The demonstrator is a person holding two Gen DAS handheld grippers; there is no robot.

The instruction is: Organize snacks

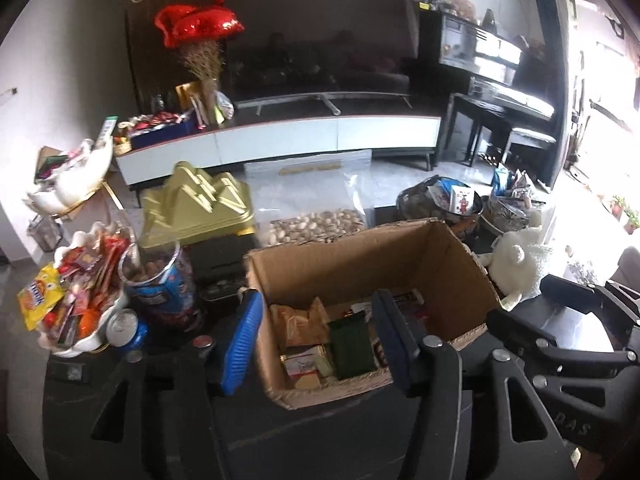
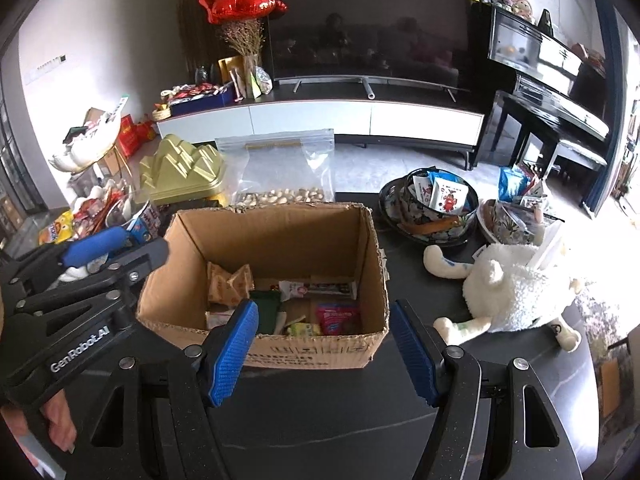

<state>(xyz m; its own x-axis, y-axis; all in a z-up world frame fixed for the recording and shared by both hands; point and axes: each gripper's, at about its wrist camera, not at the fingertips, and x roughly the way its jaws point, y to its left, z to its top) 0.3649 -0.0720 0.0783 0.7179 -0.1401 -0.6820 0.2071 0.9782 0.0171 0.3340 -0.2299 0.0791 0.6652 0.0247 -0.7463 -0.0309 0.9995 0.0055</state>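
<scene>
An open cardboard box (image 1: pixel 360 256) (image 2: pixel 272 240) stands on the dark table and holds several snack packets, among them a dark green packet (image 1: pixel 352 344) and a pink packet (image 2: pixel 338 316). My left gripper (image 1: pixel 318 336) hovers over the box's near left corner. It is open, with nothing pressed between its blue pads. My right gripper (image 2: pixel 323 354) hangs in front of the box's near wall, open and empty. In the right wrist view the left gripper's blue finger (image 2: pixel 96 246) shows at the box's left side.
Left of the box are a white bowl (image 1: pixel 80 292) heaped with snacks, a drink can (image 1: pixel 124 326), a jar of nuts (image 1: pixel 160 276) and a gold tin (image 1: pixel 200 204). A bag of pistachios (image 1: pixel 316 224) lies behind. Patterned bowls (image 2: pixel 436 204) and a white plush (image 2: pixel 516 288) sit right.
</scene>
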